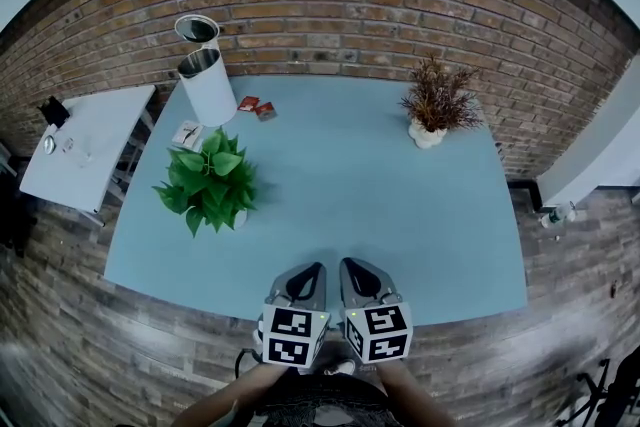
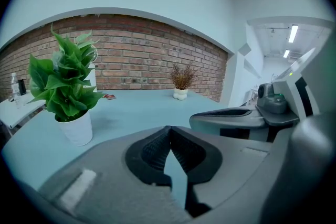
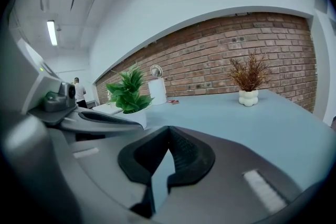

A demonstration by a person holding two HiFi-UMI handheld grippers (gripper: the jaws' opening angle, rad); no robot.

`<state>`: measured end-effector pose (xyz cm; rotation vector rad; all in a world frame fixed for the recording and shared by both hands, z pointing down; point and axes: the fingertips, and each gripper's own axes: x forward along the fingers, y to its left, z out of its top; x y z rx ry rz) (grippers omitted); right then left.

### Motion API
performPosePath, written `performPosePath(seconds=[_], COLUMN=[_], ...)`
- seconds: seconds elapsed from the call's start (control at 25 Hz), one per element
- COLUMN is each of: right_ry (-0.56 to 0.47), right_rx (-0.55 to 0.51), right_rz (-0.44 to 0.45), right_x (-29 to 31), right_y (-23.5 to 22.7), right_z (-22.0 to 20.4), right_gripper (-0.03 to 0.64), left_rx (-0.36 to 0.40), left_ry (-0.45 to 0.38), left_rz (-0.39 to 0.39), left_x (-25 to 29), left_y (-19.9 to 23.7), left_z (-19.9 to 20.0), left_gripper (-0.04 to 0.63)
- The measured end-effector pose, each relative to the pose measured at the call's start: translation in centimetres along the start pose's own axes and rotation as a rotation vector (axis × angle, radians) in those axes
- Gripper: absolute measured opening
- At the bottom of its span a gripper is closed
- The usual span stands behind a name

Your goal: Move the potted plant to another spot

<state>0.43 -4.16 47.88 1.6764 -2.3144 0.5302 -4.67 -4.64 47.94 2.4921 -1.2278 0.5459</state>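
A leafy green potted plant (image 1: 208,180) in a white pot stands on the left part of the light blue table (image 1: 350,185). It shows at the left of the left gripper view (image 2: 65,81) and left of centre in the right gripper view (image 3: 128,91). A dried brown plant (image 1: 437,100) in a small white pot stands at the table's far right. My left gripper (image 1: 308,270) and right gripper (image 1: 358,267) hover side by side over the table's near edge, apart from both plants. Each is shut with nothing between its jaws, the left (image 2: 169,128) and the right (image 3: 168,128) alike.
A tall white bin (image 1: 205,80) stands at the table's far left corner, with small red items (image 1: 256,106) and a card (image 1: 187,134) near it. A white side table (image 1: 85,140) sits to the left. A brick wall (image 1: 340,5) runs behind.
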Motion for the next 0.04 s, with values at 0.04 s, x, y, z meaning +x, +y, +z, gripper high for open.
performPosePath(seconds=[0.04], right_ry=[0.003], right_rx=[0.001], right_rz=[0.001], right_x=[-0.19], right_y=[-0.10], right_z=[-0.14], right_gripper=[0.006], left_rx=[0.000], left_ry=[0.000], left_rz=[0.000], left_x=[-0.03], left_y=[-0.23], left_z=[-0.06], left_gripper=[-0.002])
